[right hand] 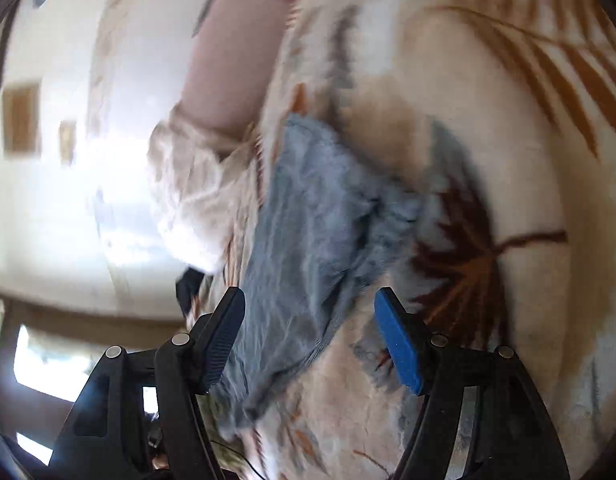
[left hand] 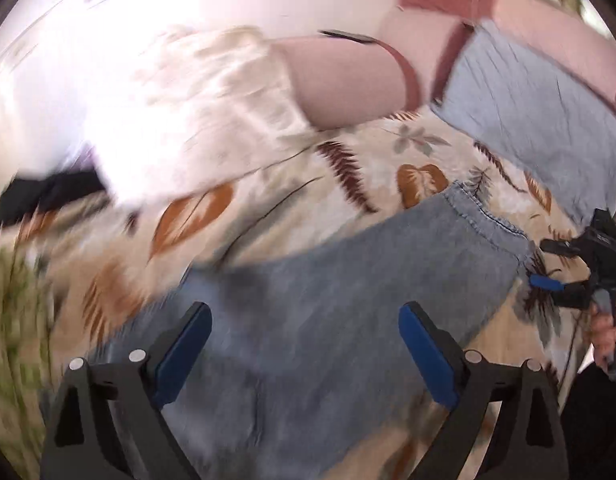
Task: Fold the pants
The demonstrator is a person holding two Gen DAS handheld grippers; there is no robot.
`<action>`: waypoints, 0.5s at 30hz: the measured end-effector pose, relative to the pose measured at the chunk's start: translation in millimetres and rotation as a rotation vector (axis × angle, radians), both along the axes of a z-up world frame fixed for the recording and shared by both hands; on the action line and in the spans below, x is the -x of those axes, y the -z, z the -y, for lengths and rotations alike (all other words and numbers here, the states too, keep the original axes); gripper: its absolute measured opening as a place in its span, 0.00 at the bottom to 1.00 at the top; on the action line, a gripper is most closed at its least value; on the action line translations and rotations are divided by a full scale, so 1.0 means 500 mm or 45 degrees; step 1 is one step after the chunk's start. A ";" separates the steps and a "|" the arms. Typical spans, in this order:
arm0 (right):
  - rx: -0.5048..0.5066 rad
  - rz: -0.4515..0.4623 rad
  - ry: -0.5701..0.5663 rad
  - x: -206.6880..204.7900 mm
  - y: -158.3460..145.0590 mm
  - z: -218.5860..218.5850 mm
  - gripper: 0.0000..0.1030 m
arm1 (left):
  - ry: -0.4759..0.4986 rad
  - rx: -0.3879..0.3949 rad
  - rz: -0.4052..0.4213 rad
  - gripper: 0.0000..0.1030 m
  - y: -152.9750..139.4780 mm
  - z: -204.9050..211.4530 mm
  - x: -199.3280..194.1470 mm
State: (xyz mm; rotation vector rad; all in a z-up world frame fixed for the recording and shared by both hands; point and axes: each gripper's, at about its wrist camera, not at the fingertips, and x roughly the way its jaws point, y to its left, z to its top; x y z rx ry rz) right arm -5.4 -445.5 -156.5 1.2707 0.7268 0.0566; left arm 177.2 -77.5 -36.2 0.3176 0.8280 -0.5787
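Leaf-print bedding point(left hand: 267, 208) covers the bed we work on, cream with brown and gray leaves. Our left gripper point(left hand: 303, 344) has its two blue-padded fingers point(left hand: 179, 356) spread wide apart, and nothing sits between them. It hangs just over the blue-gray jeans point(left hand: 348, 288). The jeans lie flat on the bedding, and their stitched hem point(left hand: 488, 216) points toward the far side. Our right gripper point(right hand: 310, 340) is spread apart too, with nothing in it. It hangs over a bunched, wrinkled part of the jeans point(right hand: 316, 240), and one finger point(right hand: 400, 344) is over the bedding point(right hand: 508, 140) just beside the cloth. From the left camera we see the right gripper point(left hand: 548, 284) near the hem, with a hand point(left hand: 606, 332) around its handle. Farther out, a pink pillow point(left hand: 348, 84) rests at the head of the bed. A pale blue pillow point(left hand: 540, 112) lies beside it. Both pictures are blurry.
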 end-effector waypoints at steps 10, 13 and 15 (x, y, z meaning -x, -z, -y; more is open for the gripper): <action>0.042 -0.008 0.129 -0.048 0.009 0.023 0.70 | 0.291 -0.192 -0.104 0.93 0.036 0.290 -0.162; 0.072 0.040 0.140 -0.057 0.010 0.020 0.69 | 0.384 -0.160 -0.202 0.93 0.044 0.358 -0.192; 0.136 0.043 0.118 -0.070 0.006 0.014 0.58 | 0.452 -0.139 -0.226 0.93 0.048 0.405 -0.201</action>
